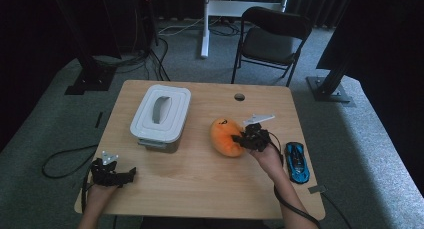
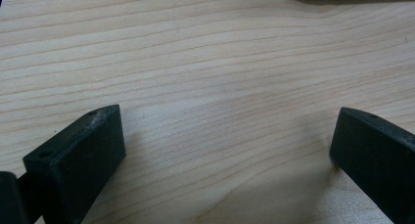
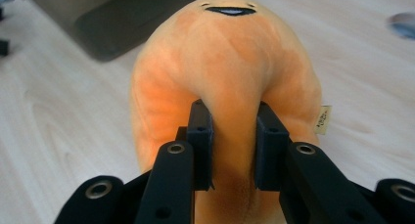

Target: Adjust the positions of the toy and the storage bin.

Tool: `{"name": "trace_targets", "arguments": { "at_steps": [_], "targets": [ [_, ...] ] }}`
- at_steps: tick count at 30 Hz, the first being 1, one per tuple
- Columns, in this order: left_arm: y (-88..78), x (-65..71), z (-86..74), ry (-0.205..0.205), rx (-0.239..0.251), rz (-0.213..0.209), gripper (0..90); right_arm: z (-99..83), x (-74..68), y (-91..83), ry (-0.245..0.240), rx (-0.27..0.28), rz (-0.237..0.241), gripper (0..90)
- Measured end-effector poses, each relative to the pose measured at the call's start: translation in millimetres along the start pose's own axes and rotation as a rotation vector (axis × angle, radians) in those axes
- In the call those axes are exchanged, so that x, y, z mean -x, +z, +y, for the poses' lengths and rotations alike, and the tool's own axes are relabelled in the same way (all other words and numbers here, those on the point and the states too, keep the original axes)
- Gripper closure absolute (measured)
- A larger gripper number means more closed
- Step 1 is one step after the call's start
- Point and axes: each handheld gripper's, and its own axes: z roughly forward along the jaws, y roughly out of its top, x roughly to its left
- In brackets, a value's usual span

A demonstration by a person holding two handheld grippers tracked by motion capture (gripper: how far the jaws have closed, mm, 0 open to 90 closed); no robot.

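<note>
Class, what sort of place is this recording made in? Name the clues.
Probably a lab or studio set up for recording: black curtains around, metal stands bolted on grey carpet, cables trailing beside the light wooden table.

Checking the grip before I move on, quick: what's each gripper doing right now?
Left gripper: open, holding nothing, over the wooden table.
Right gripper: shut on the soft orange plush toy, pinching a fold.
</note>
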Motion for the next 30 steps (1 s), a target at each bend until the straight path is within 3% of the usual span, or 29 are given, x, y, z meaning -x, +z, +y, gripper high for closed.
{"name": "trace_targets", "arguments": {
  "at_steps": [9, 13, 20, 25, 30],
  "targets": [
    [0.0, 0.0, 0.0, 0.0, 0.0, 0.0, 0.3, 4.0, 25.9, -20.7, 0.051, 0.03, -0.117, 73.5],
    [0.0, 0.0, 0.0, 0.0, 0.0, 0.0, 0.3, 5.3, 46.4, -28.3, 0.075, 0.032, -0.172, 73.4],
    [0.0, 0.0, 0.0, 0.0, 0.0, 0.0, 0.3, 7.4, 73.9, -39.9, 0.143, 0.059, -0.251, 73.2],
    [0.0, 0.0, 0.0, 0.0, 0.0, 0.0, 0.3, 6.5, 96.9, -46.3, 0.207, 0.064, -0.327, 73.1],
    [0.0, 0.0, 0.0, 0.0, 0.0, 0.0, 0.3, 1.2, 115.4, -48.0, 0.244, 0.047, -0.371, 73.1]
  ]
}}
